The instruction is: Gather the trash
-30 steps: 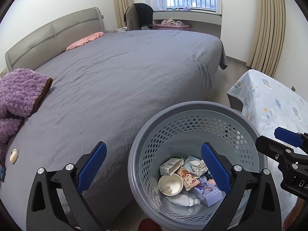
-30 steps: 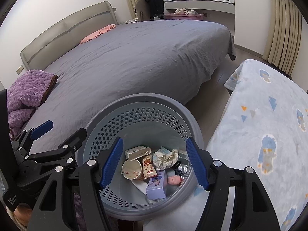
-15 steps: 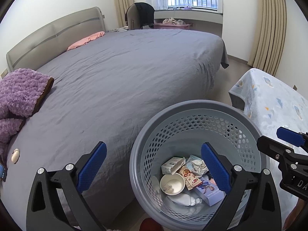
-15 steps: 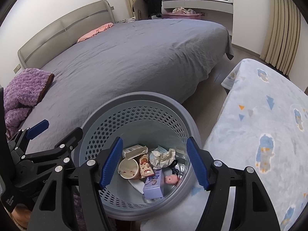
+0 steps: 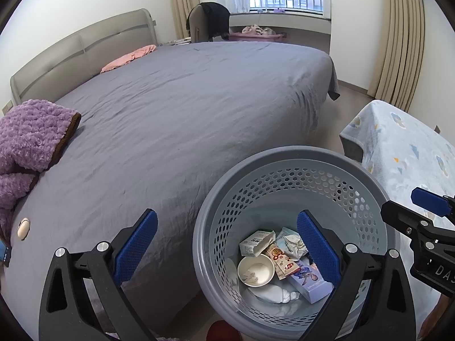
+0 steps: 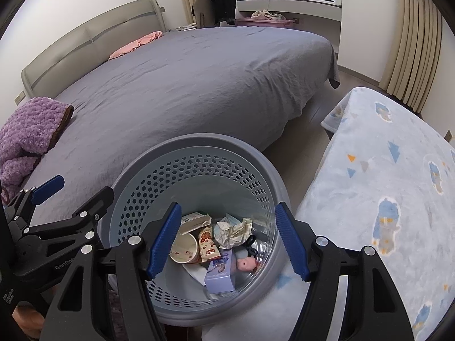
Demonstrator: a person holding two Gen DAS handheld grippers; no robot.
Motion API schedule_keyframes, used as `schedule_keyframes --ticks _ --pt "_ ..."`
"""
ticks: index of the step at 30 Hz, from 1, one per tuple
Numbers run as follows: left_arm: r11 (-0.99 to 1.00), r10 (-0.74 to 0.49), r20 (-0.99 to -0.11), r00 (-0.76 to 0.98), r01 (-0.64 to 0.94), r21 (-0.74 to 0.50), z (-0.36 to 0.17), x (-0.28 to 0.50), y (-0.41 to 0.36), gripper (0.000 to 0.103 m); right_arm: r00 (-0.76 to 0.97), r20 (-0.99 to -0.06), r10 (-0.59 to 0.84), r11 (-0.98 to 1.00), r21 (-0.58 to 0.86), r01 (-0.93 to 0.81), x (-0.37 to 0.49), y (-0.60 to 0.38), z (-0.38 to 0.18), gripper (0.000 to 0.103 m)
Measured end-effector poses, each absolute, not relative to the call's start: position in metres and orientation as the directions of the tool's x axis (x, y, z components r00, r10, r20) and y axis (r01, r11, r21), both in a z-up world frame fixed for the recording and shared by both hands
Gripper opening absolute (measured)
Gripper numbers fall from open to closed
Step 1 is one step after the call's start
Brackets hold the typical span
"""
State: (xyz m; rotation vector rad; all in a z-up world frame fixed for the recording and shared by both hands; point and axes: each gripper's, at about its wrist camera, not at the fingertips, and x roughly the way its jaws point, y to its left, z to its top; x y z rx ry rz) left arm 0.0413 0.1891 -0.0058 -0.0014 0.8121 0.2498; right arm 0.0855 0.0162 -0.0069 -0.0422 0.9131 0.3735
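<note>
While both tools hang idle:
Left gripper [image 5: 227,244]: wide, empty.
Right gripper [image 6: 229,240]: wide, empty.
Trash [image 6: 216,244]: in the bin [image 6: 196,142], 6 o'clock.
Risk: a finger knocking the rim could tip it.

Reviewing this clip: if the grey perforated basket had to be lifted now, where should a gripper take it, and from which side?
Judging by its shape, grip the basket by its broad rolled rim, coming from above with one finger inside the wall and one outside. The body is too wide for either gripper's jaws. The right gripper, open and empty above the near rim, looks best placed; the side toward the patterned blanket is crowded.
</note>
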Motion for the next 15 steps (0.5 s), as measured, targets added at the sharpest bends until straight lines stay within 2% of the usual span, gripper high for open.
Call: schedule_keyframes --ticks 15 --pt "0.967 0.235 -0.728 0.644 -0.232 0.106 -0.0084 0.0431 0.1909 0.097 0.551 -0.785 0.283 0.938 0.106 -0.33 0.0858 0.0174 -0.0086 0.066"
